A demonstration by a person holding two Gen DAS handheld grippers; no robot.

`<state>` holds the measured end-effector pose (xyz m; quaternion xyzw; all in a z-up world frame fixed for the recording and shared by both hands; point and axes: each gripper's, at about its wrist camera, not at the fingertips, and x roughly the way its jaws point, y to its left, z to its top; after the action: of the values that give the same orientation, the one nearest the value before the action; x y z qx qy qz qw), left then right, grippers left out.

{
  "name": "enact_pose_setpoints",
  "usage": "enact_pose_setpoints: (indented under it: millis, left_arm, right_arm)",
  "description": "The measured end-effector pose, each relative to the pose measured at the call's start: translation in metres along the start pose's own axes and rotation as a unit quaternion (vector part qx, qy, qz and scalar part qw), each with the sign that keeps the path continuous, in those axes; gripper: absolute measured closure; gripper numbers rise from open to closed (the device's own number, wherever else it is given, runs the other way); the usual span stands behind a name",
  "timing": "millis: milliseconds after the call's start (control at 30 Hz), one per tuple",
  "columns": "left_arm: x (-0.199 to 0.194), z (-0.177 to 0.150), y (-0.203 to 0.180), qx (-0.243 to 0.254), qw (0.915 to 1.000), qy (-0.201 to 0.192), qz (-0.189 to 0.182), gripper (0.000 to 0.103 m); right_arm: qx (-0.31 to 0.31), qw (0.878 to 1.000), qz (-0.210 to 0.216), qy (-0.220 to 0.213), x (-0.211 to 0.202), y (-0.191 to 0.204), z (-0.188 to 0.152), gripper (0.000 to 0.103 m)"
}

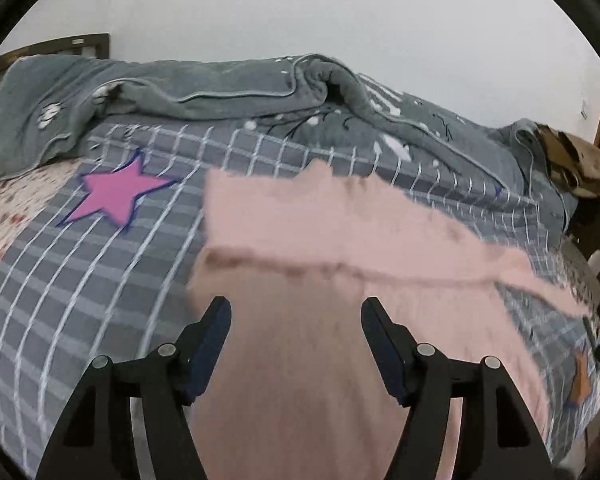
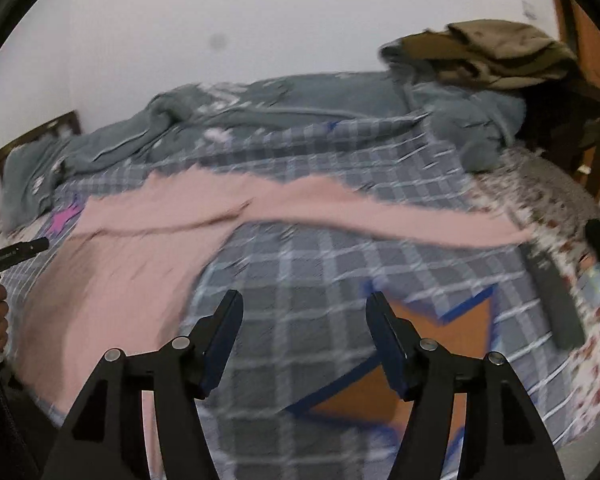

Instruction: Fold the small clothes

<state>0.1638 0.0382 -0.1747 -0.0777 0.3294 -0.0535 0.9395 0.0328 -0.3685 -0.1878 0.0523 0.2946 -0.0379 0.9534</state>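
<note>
A pink long-sleeved garment (image 1: 320, 280) lies spread on the grey checked bedcover (image 1: 100, 288), one sleeve reaching out to the right. My left gripper (image 1: 296, 312) is open above the garment's body and holds nothing. In the right wrist view the pink garment (image 2: 140, 248) lies at the left, its sleeve (image 2: 400, 212) stretched to the right. My right gripper (image 2: 306, 308) is open and empty above bare checked cover, to the right of the garment's body. Part of the left gripper (image 2: 16, 252) shows at the far left edge.
A rumpled grey quilt (image 1: 228, 92) lies along the back of the bed. A pink star (image 1: 116, 192) and an orange star (image 2: 420, 360) are printed on the cover. Brown clothes (image 2: 492, 52) sit piled at the right. A dark flat object (image 2: 556, 296) lies near the bed's right edge.
</note>
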Motion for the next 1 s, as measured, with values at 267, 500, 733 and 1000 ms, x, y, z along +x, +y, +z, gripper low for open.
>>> enact_pose_setpoints:
  millis: [267, 500, 733, 1000]
  left_arm:
    - [0.06, 0.018, -0.004, 0.004, 0.9996, 0.009, 0.026, 0.037]
    - [0.092, -0.002, -0.004, 0.005, 0.9975, 0.053, 0.045, 0.037]
    - [0.096, -0.004, -0.012, 0.024, 0.9966, 0.058, 0.054, 0.03]
    - [0.098, -0.004, -0.012, 0.024, 0.9966, 0.06, 0.051, 0.029]
  right_arm:
    - [0.05, 0.997, -0.064, 0.005, 0.035, -0.078, 0.03, 0.04]
    - [0.112, 0.991, -0.073, 0.029, 0.072, -0.133, 0.033, 0.042]
    - [0.156, 0.984, -0.055, 0.059, 0.11, -0.163, 0.033, 0.043]
    - [0.211, 0.974, -0.03, 0.073, 0.129, -0.188, 0.036, 0.042]
